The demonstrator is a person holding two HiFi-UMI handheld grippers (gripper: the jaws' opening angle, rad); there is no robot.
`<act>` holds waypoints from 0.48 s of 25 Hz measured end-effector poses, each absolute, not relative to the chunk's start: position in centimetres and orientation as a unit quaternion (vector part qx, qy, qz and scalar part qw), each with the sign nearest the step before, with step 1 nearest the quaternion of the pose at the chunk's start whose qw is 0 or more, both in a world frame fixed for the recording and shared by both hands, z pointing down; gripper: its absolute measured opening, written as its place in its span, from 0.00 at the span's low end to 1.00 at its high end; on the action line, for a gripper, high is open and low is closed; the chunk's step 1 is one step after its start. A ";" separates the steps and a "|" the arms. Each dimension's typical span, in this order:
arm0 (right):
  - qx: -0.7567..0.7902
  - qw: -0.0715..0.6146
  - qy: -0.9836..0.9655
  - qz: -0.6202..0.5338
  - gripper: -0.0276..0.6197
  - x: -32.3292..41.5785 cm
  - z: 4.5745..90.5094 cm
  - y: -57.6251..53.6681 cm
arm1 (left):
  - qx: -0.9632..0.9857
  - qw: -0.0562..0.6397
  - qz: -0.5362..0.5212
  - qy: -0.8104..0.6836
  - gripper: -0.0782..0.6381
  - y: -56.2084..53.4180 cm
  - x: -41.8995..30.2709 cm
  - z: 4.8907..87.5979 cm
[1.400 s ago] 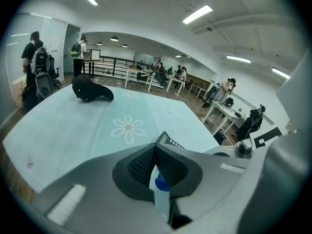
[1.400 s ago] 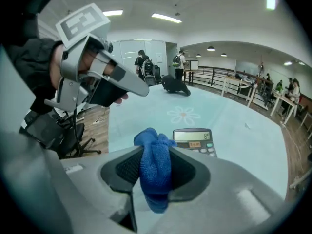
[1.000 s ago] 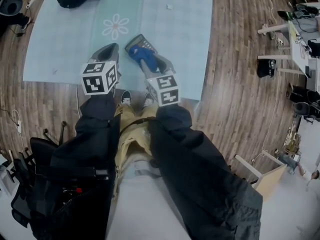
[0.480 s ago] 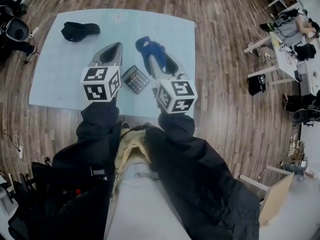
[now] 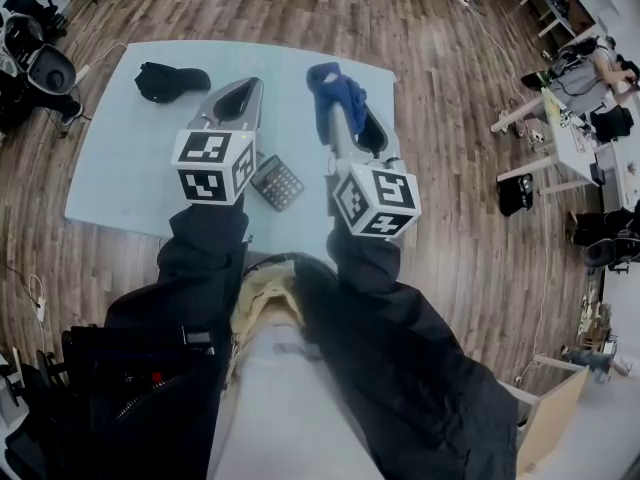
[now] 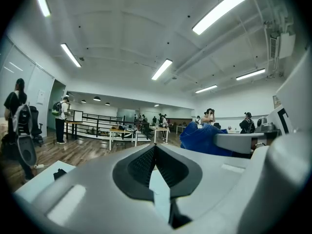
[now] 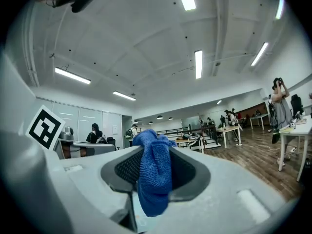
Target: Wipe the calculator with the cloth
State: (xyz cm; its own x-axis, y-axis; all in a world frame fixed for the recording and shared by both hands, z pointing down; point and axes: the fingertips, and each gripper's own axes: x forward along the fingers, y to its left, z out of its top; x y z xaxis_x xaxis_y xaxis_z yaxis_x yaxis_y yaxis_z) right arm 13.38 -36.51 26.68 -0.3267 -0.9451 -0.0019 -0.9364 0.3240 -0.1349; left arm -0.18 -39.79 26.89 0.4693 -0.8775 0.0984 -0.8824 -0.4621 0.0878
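Observation:
The dark calculator (image 5: 277, 181) lies flat on a pale blue mat (image 5: 130, 158) on the wooden floor, between my two grippers and below them. My right gripper (image 5: 340, 108) is shut on a blue cloth (image 5: 335, 90), held up in the air away from the calculator. In the right gripper view the cloth (image 7: 155, 179) hangs folded between the jaws of the right gripper (image 7: 153, 152). My left gripper (image 5: 248, 88) hovers left of the calculator. Seen in its own view, the left gripper (image 6: 155, 150) has its jaws together with nothing between them, and the cloth (image 6: 202, 139) shows to the right.
A black cap (image 5: 170, 80) lies at the mat's far left. Office chairs (image 5: 40, 63) stand at the left. White desks (image 5: 570, 108) stand at the right. Several people (image 6: 61, 121) are standing about the room. My legs fill the bottom of the head view.
The right gripper lifted the cloth off the calculator and rose. Both grippers now point out level into the room, and the calculator lies uncovered.

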 end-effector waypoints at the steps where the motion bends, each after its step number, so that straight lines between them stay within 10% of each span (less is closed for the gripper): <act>1: -0.579 0.043 0.813 -0.052 0.26 13.3 26.4 -36.5 | 0.855 0.061 0.018 -0.514 0.11 -39.8 -0.1 26.7; 12: -0.579 0.051 0.813 -0.036 0.25 13.1 26.2 -36.0 | 0.854 0.057 0.023 -0.516 0.11 -39.5 -0.3 26.9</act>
State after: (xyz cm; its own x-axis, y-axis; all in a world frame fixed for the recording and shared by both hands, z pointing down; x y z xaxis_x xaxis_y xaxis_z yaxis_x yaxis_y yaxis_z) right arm 13.05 -36.02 26.19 -0.3248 -0.9449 -0.0409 -0.9377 0.3274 -0.1168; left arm -0.30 -39.53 26.93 0.4657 -0.8795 0.0980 -0.8847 -0.4603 0.0737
